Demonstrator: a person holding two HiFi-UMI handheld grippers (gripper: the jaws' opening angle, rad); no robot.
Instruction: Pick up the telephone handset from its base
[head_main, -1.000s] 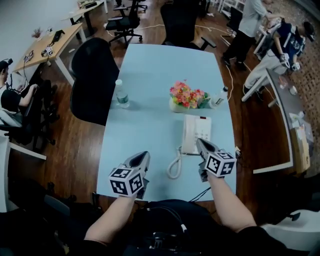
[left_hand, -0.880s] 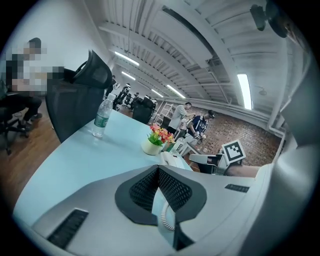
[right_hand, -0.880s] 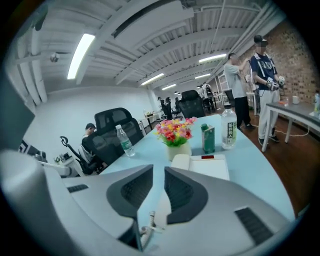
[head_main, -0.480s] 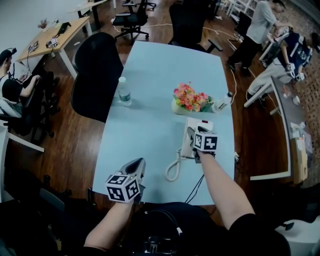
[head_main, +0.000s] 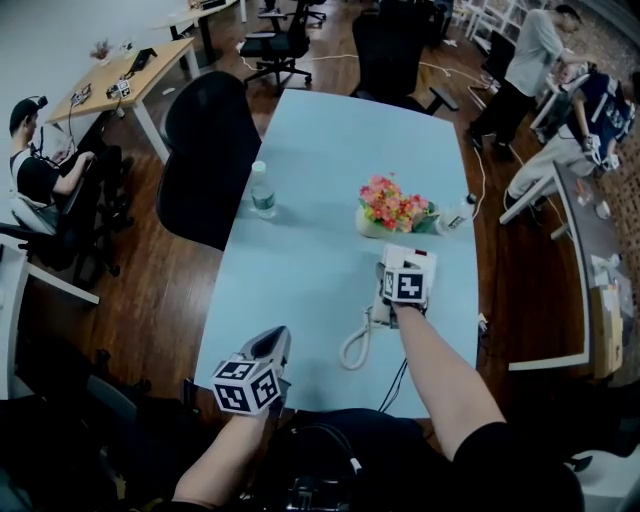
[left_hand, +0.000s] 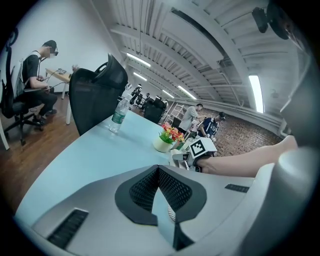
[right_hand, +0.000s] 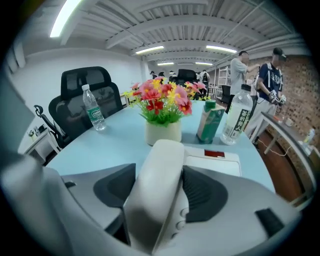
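A white desk telephone base (head_main: 420, 262) (right_hand: 214, 163) lies on the pale blue table (head_main: 300, 260), its coiled cord (head_main: 354, 346) trailing toward me. The white handset (right_hand: 161, 175) rests in its cradle. My right gripper (head_main: 392, 276) (right_hand: 159, 200) points down over the phone, and its jaws are opening, one on each side of the handset; the left pad stands clear of it. In the head view the gripper covers most of the handset. My left gripper (head_main: 274, 338) (left_hand: 158, 169) hovers at the table's near edge, shut and holding nothing.
A pot of flowers (head_main: 392, 208) (right_hand: 160, 106), a green carton (right_hand: 210, 123) and a clear bottle (right_hand: 238, 120) stand just beyond the phone. A water bottle (head_main: 262, 190) (right_hand: 93, 114) stands at the table's left edge beside a black chair (head_main: 210, 150). People work at nearby desks.
My right gripper has gone forward and down from the near edge onto the phone, and now straddles the handset. My left gripper has drifted slightly along the near edge.
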